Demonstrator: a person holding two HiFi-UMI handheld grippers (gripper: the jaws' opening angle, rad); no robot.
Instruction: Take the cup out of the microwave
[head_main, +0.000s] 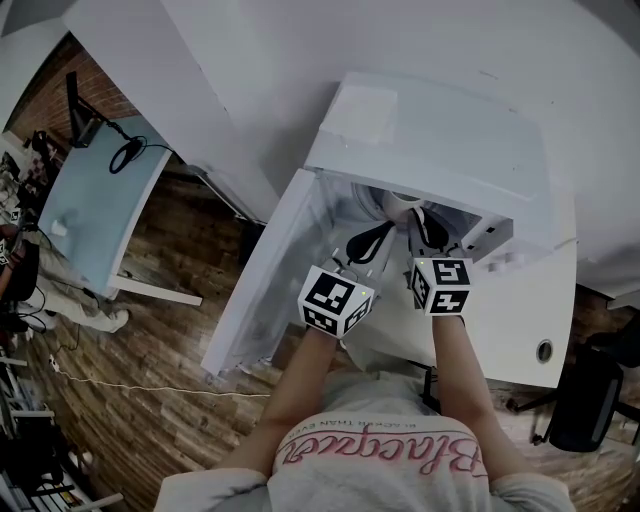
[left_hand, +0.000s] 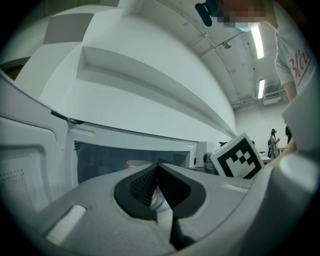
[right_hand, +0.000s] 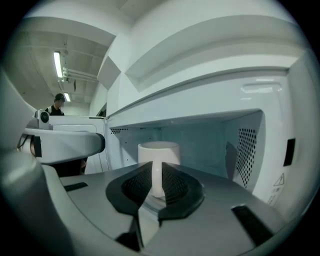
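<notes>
While inside the microwave (right_hand: 246, 150), a cup (right_hand: 158, 151).

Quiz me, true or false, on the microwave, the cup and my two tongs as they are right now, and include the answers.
1. The microwave has its door open. True.
2. The white cup is inside the microwave. True.
3. The right tongs are empty. False: they are closed on the cup's handle.
4. The left tongs are spread wide around the cup. False: their pads meet at the tips, with nothing gripped between them.
</notes>
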